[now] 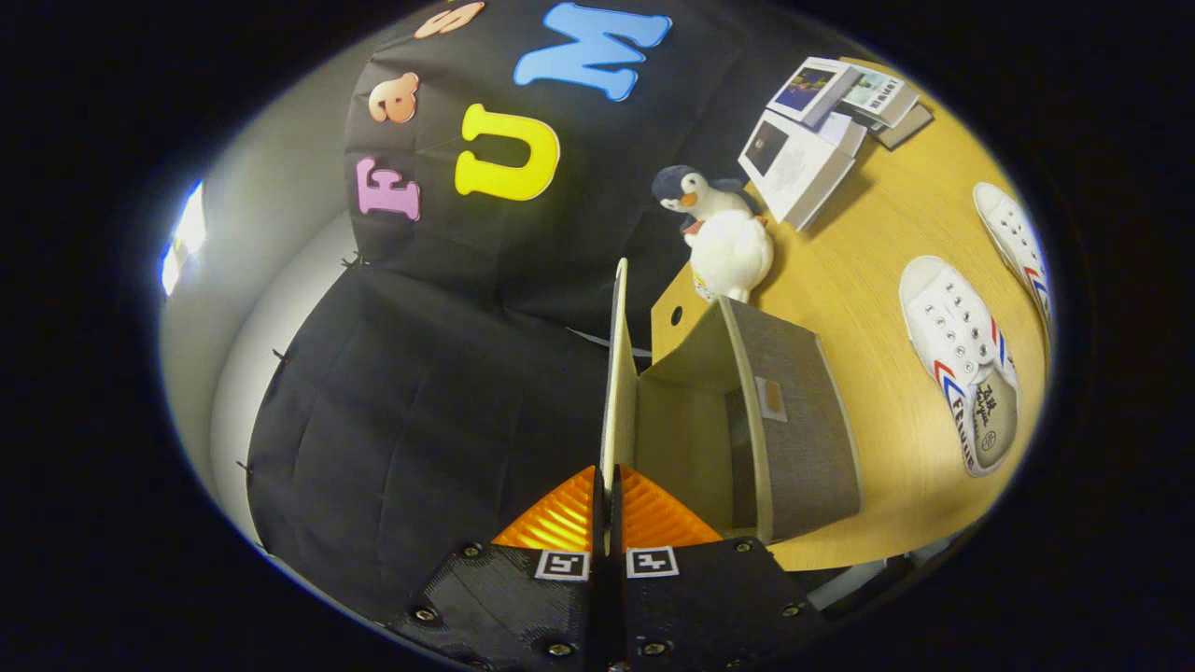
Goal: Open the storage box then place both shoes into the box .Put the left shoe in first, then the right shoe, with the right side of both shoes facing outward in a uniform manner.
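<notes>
Between the closed fingers of the hand-held gripper [604, 490], the box's thin lid [617, 373] stands pinched; it looks light and stiff, best held by its edge. Both shoes [962, 359] lie well beyond on the tabletop [859, 271].

You see a matt, grey-cloth-covered storage box [794, 420], its lid [616, 373] smooth board; beside it, canvas shoes [962, 359] on satin wood-look table [859, 271].
</notes>
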Demonstrator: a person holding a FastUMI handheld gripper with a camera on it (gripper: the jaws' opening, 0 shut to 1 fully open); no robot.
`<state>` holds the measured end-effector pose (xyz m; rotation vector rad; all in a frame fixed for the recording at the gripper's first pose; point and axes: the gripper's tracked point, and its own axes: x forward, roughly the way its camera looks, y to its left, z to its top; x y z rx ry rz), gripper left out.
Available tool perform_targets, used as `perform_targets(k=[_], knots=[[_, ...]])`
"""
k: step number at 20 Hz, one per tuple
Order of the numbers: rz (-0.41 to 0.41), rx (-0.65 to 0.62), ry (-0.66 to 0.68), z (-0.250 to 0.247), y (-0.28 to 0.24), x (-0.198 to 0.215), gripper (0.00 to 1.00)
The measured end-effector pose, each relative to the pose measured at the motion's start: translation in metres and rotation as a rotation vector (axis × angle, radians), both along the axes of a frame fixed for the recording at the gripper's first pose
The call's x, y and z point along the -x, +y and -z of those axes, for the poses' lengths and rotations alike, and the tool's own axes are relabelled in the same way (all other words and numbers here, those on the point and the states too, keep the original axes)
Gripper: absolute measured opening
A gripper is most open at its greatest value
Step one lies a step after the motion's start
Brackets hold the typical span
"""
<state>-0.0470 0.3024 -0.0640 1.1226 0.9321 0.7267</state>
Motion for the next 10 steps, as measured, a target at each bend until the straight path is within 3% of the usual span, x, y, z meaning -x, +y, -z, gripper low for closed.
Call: perform_targets(k=[10], knots=[[-0.092,0.004,-0.143,-0.051,0.081,-0.002,0.00]])
